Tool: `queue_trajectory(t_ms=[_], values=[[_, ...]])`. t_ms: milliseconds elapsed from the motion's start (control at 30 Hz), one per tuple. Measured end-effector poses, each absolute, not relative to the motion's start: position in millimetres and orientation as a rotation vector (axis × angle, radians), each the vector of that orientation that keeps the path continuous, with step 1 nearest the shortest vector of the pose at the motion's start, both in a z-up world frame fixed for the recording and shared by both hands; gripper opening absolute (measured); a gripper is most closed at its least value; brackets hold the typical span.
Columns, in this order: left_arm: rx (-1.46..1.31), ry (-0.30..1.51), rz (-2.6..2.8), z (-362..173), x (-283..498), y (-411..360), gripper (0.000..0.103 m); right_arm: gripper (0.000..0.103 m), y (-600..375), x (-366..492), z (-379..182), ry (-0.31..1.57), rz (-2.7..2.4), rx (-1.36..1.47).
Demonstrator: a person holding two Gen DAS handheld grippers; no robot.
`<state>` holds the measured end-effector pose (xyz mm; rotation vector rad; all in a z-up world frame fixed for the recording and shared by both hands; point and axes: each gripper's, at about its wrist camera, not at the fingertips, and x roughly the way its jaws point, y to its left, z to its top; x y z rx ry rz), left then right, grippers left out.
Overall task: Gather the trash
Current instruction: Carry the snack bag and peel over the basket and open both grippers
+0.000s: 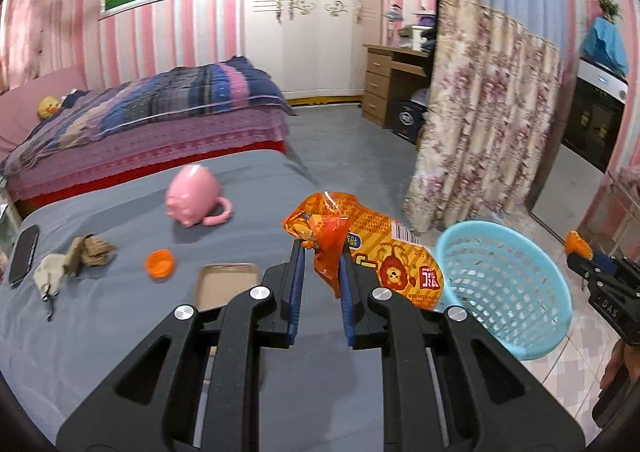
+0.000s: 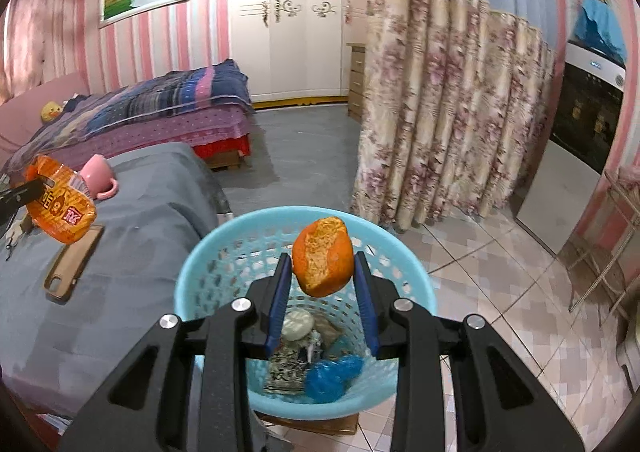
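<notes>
My left claw [image 1: 322, 252] pinches the orange snack wrapper [image 1: 372, 248] above the bed's near right edge; my right claw [image 2: 322, 266] grips orange peel [image 2: 323, 256] over the blue basket [image 2: 208, 252].

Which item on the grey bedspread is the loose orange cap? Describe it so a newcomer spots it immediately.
Start at the grey bedspread in the left wrist view. Between the crumpled brown paper and the tan phone case, nearer the camera than the pink pig mug, lies the orange cap: small, round, the only orange thing lying there.
</notes>
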<state>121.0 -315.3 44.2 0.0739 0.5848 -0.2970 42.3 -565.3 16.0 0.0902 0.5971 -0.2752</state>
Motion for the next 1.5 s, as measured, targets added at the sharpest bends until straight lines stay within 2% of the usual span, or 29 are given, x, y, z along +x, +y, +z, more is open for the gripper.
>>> queue_trajectory(t_ms=[367, 533, 633, 733, 800, 867, 1033, 1267, 1500], values=[[0.232, 0.588, -0.429, 12.6, 121.3, -426.9, 0.015, 0.032, -597.3, 39.7, -2.2, 0.615, -0.319, 0.122], [0.256, 0.622, -0.450, -3.7, 128.9, -446.3, 0.015, 0.032, -607.6, 42.2, -13.1, 0.634, -0.334, 0.131], [0.251, 0.650, -0.458, -10.8, 138.9, -452.5, 0.019, 0.032, -613.5, 43.0, -17.2, 0.639, -0.342, 0.139], [0.240, 0.673, -0.474, -13.9, 144.3, -454.1, 0.040, 0.032, -617.6, 44.8, -19.7, 0.640, -0.347, 0.146], [0.234, 0.666, -0.466, -13.8, 144.8, -452.3, 0.047, 0.032, -616.5, 45.0, -21.7, 0.641, -0.349, 0.145], [0.231, 0.664, -0.459, -13.7, 145.3, -449.7, 0.058, 0.032, -616.4, 46.9, -23.7, 0.644, -0.350, 0.146], [0.232, 0.630, -0.399, -9.6, 146.3, -434.3, 0.077, 0.032, -610.6, 48.3, -26.3, 0.649, -0.347, 0.141], [0.184, 0.605, -0.339, 7.3, 146.6, -402.8, 0.088, 0.032, -603.5, 56.0, -27.2, 0.638, -0.336, 0.146], [0.168, 0.588, -0.309, 14.8, 144.1, -378.4, 0.090, 0.033, -589.4, 73.3, -29.8, 0.641, -0.323, 0.138]])
